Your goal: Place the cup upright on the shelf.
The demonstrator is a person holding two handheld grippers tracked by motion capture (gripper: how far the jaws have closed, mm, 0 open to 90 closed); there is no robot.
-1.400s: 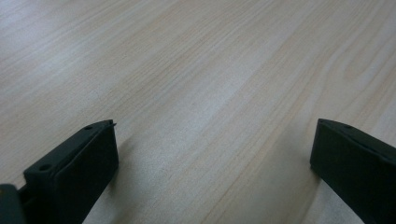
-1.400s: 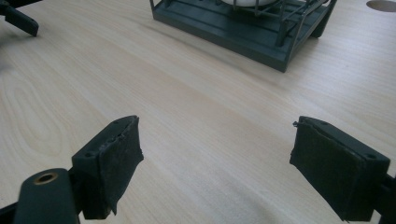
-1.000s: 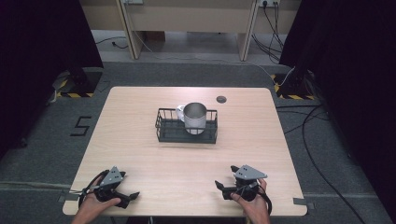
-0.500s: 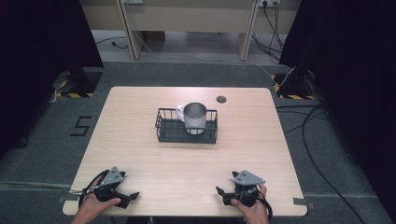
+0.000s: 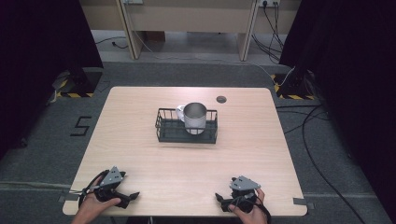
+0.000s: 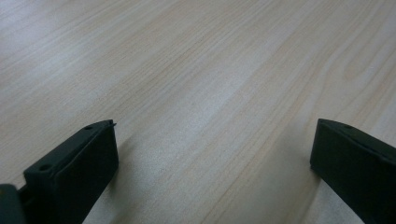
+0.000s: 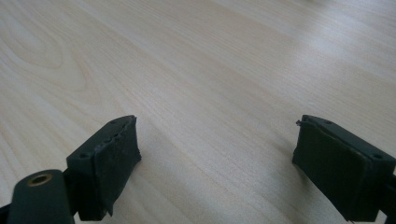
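Both grippers sit low at the near edge of the pale wooden table [image 5: 140, 140], each in one of the person's hands: the left gripper [image 5: 125, 198] by the near left corner, the right gripper [image 5: 223, 201] toward the near right corner. Each one's own view looks along its two black jaws at bare wood grain, and in both the jaws stand wide apart with nothing between them.

Nearest to them, though well apart from either, is a shiny metal mug [image 5: 194, 116] with a white handle, standing upright inside a black wire basket [image 5: 163, 125] near the middle of the table, somewhat toward the far edge. The mug occupies the right part of the basket, its handle pointing to the left. A small dark round disc [image 5: 221, 99] lies on the table beyond the basket, close to the far edge.

Judging from this layout, the work has not got under way: neither gripper is near the mug or the basket, and nothing is gripped. Reaching across the table, closing on the mug or the basket, and whatever handling follows all appear to lie ahead.
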